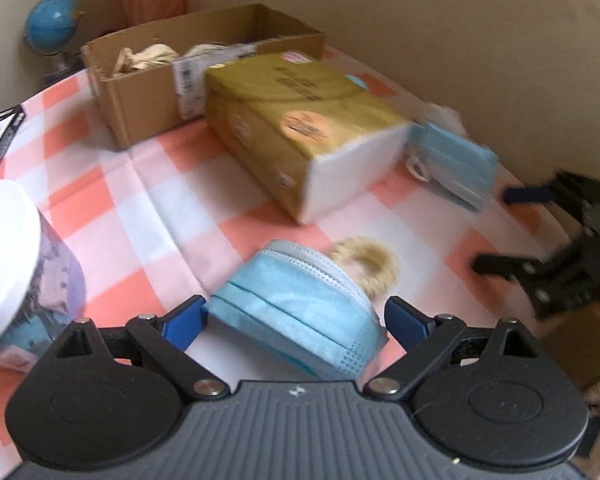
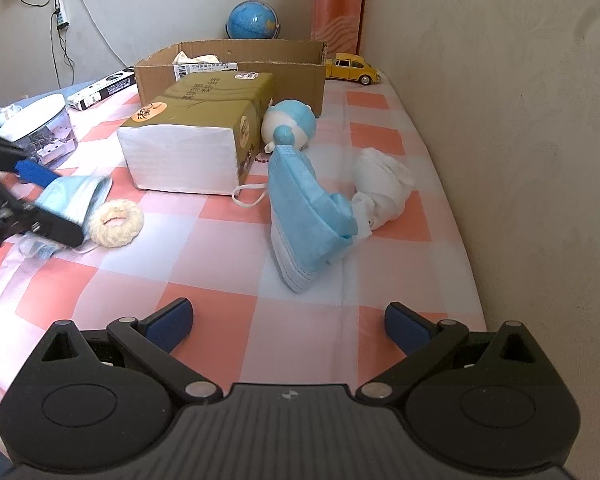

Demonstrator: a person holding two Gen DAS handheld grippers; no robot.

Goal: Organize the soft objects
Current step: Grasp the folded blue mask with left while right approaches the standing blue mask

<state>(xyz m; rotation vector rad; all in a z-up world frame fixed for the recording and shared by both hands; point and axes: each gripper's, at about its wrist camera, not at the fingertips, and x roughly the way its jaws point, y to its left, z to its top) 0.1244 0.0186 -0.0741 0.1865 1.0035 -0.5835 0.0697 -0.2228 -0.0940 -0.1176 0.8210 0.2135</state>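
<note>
A folded stack of blue face masks (image 1: 296, 304) lies on the checked cloth between the fingers of my left gripper (image 1: 296, 316), which is open around it; its pads sit at the stack's two ends. A beige fluffy scrunchie (image 1: 368, 264) lies just beyond that stack. My right gripper (image 2: 288, 316) is open and holds nothing. It hovers short of a second mask stack (image 2: 308, 216), which leans on a white cloth bundle (image 2: 384, 184). A gold tissue pack (image 2: 192, 148) lies in front of the open cardboard box (image 2: 228, 68). The left gripper (image 2: 48, 200) also shows in the right wrist view.
A clear jar with a white lid (image 2: 44, 128) stands at the left. A blue-and-white round toy (image 2: 292, 120) sits beside the tissue pack. A yellow toy car (image 2: 354, 68) and a globe (image 2: 252, 20) are at the back. The wall (image 2: 500, 120) runs along the table's right edge.
</note>
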